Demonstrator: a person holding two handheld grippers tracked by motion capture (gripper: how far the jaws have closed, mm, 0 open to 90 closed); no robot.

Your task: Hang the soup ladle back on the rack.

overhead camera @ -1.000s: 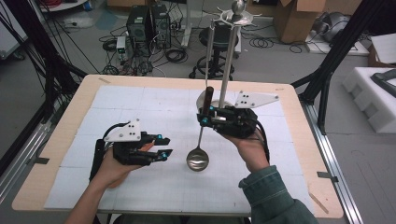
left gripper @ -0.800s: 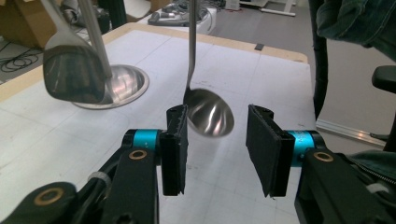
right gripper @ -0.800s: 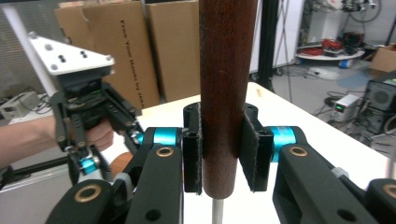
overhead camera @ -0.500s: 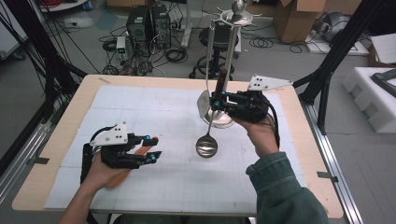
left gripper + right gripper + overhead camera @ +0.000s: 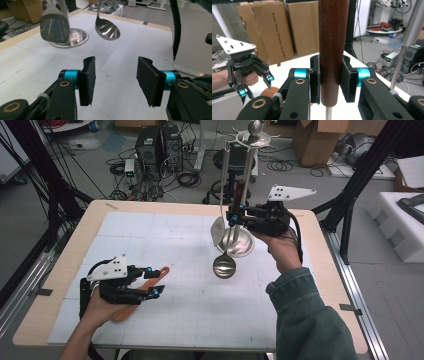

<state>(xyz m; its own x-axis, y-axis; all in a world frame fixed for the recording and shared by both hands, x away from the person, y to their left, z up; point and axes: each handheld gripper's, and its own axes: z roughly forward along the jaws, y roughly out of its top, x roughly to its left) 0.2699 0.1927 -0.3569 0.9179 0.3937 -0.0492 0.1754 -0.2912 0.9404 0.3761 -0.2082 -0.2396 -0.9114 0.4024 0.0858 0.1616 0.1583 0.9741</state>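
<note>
Raised since the earlier frame, the ladle (image 5: 224,265) now hangs right of centre in the high view, its bowl clear above the white mat (image 5: 165,270) and its brown wooden handle (image 5: 333,50) upright. The right gripper (image 5: 234,216) has carried it toward the upper right, close to the utensil stand (image 5: 248,180). Its jaws are clamped on the wooden handle, one pad on each side, as the right gripper view shows at centre frame. A steel spatula (image 5: 218,231) hangs from the stand just beside the ladle, above the stand's round base (image 5: 240,245). The left gripper (image 5: 156,282) has shifted to the lower left of the high view; its jaws stand apart with nothing between them. An orange spatula (image 5: 131,307) lies on the mat under that gripper and the hand (image 5: 97,307).
</note>
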